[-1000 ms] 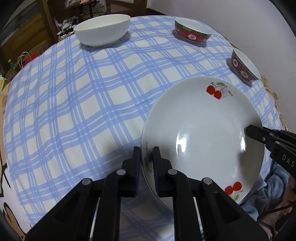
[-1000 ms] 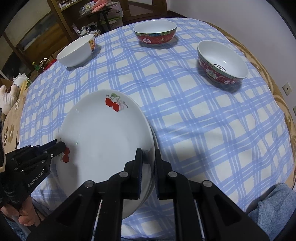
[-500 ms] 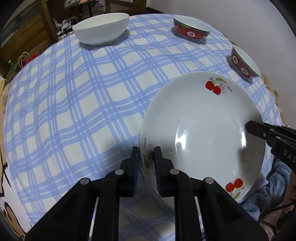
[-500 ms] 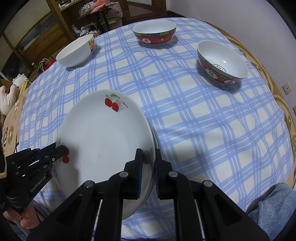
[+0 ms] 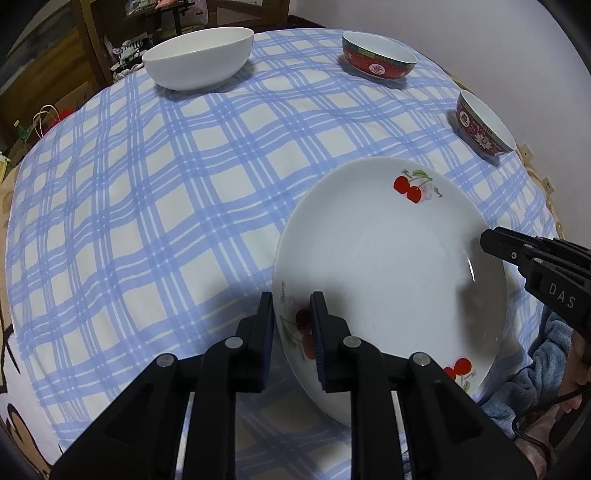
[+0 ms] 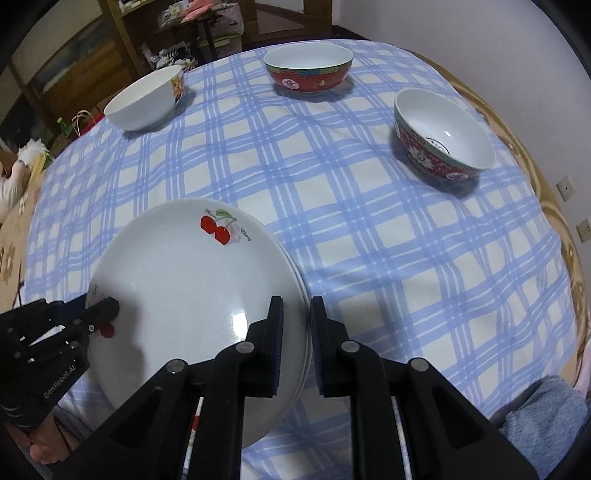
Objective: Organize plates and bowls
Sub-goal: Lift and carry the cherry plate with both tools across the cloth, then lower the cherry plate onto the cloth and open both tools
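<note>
A white cherry plate (image 5: 388,258) tops a stack of plates (image 6: 184,280) on the blue checked tablecloth (image 5: 147,221), near its front edge. My left gripper (image 5: 291,299) straddles the stack's left rim; its jaws are opening and a gap shows beside the rim. On the opposite rim my right gripper (image 6: 297,302) straddles the stacked edges (image 6: 302,295), jaws also opening, pads clear of them. Each gripper shows in the other's view: the right (image 5: 491,240), the left (image 6: 107,308). Far across stand a white bowl (image 5: 199,59) and two red bowls (image 5: 378,55) (image 5: 484,125).
In the right wrist view the white bowl (image 6: 144,99) sits back left, one red bowl (image 6: 308,68) at the back, the other (image 6: 443,136) to the right. A person's blue-clad lap (image 6: 543,413) is at the near table edge. Wooden furniture (image 6: 122,22) stands behind the table.
The jaws of both grippers have widened a little around the plate rim. The hands and the plates have stayed about where they were.
</note>
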`<state>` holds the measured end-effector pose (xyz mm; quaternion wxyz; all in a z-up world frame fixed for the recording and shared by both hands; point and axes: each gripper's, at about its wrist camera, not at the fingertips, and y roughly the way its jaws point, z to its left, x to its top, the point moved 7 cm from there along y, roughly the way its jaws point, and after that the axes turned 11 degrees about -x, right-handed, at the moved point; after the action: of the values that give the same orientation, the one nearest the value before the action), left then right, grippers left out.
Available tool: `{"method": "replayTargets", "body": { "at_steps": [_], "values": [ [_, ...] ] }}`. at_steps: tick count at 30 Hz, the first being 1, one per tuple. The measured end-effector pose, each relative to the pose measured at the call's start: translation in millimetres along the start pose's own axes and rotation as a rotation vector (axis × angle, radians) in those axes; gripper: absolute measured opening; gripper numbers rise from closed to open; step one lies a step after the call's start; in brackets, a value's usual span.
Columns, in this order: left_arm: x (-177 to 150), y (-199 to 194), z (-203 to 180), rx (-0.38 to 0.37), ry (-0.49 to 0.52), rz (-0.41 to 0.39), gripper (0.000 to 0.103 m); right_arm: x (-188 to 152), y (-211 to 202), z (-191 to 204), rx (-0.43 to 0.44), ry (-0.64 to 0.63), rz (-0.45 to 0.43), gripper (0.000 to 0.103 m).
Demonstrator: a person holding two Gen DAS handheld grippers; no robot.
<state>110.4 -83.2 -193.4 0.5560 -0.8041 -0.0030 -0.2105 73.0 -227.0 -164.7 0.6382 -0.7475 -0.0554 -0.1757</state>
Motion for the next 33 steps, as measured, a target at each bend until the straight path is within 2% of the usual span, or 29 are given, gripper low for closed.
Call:
{"method": "replayTargets", "body": {
  "at_steps": [7, 20, 26, 30, 33],
  "values": [
    [0, -4, 3, 0.017, -0.001, -0.012, 0.019, 0, -1, 0, -0.006, -0.003, -0.001, 0.016],
    [2, -14, 5, -0.002, -0.016, -0.030, 0.019, 0, -8, 1, 0.009, 0.016, -0.011, 0.016],
    [5, -29, -6, 0.014, 0.036, -0.078, 0.020, 2, -13, 2, 0.031, 0.018, -0.027, 0.016],
    [8, -37, -5, 0.035, 0.053, -0.097, 0.026, 4, -18, 0, 0.041, 0.031, -0.039, 0.017],
    [10, -44, -4, 0.031, 0.057, -0.111, 0.034, 6, -23, -3, 0.056, 0.051, -0.053, 0.022]
  ]
}}
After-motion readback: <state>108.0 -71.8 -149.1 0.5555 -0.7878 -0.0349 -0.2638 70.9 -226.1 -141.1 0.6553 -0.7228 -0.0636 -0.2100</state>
